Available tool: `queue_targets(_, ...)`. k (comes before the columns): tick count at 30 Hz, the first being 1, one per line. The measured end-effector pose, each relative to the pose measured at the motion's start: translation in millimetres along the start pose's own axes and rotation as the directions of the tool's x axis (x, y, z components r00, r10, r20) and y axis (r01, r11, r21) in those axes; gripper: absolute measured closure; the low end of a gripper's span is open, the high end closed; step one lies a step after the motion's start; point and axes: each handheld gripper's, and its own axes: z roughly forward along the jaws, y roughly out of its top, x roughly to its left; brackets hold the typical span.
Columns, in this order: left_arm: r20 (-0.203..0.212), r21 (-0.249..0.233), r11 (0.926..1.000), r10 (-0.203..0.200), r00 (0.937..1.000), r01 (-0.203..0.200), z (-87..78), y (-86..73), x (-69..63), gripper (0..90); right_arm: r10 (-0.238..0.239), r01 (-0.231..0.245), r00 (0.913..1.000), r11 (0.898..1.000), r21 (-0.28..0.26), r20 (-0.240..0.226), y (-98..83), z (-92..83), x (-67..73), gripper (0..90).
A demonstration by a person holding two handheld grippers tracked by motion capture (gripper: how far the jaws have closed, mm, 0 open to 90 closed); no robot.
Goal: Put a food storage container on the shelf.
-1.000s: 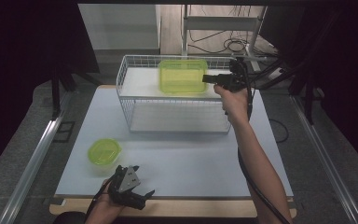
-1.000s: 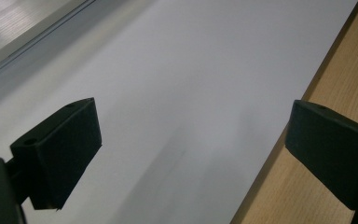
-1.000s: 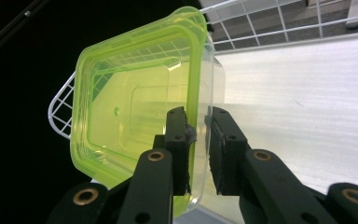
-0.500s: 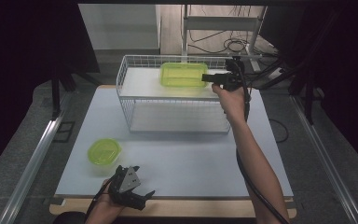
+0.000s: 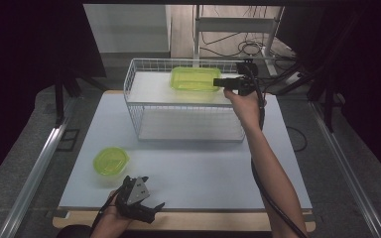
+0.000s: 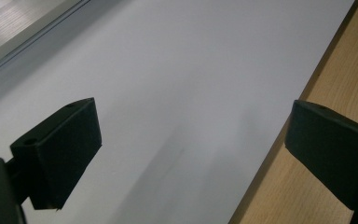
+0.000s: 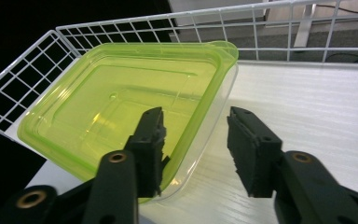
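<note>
Right gripper view: right gripper (image 7: 196, 144) fingers have just been opening, now part open, straddling the rim of the green container (image 7: 121, 112), pads off it. Container sits on the wire rack (image 5: 144, 99) top shelf, upper centre of high view. Left gripper (image 5: 144, 208) fingers wide open, empty, over the worktop (image 5: 203, 168), bottom left.

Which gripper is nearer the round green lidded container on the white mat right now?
Left. The left gripper sits at the near table edge, just right of the round green lidded container. The right gripper is far off, up at the rectangular green container on the wire rack.
</note>
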Motion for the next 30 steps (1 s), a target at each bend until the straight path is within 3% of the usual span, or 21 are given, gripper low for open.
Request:
queue_targets(4,0.0,0.003,1.0,0.001,1.0,-0.001,-1.2,0.6,1.0,3.5,-0.015,0.015,0.9999,1.0,-0.016,-0.004,0.6,-4.0,-0.1,47.2)
queue_targets(10,0.03,-0.026,0.9976,-0.063,0.9976,0.063,-4.6,2.5,3.1,3.7,-0.06,0.06,0.998,0.998,-0.029,-0.016,0.0,-13.1,3.4,37.3)
queue_targets(17,0.008,-0.033,0.9976,-0.061,0.9981,0.061,-6.6,2.8,3.3,4.1,-0.102,0.101,0.994,0.994,-0.036,-0.041,-11.3,-23.9,8.9,27.8)
queue_targets(26,-0.024,-0.027,0.9971,-0.073,0.9971,0.072,-9.4,5.1,2.7,4.1,-0.181,0.178,0.9808,0.983,-0.039,-0.073,-32.2,-41.3,17.7,21.7)
queue_targets(30,0.0,-0.021,0.9936,-0.111,0.9939,0.111,-11.4,6.2,4.3,4.8,-0.212,0.21,0.9732,0.977,-0.035,-0.089,-44.2,-48.6,23.0,21.3)
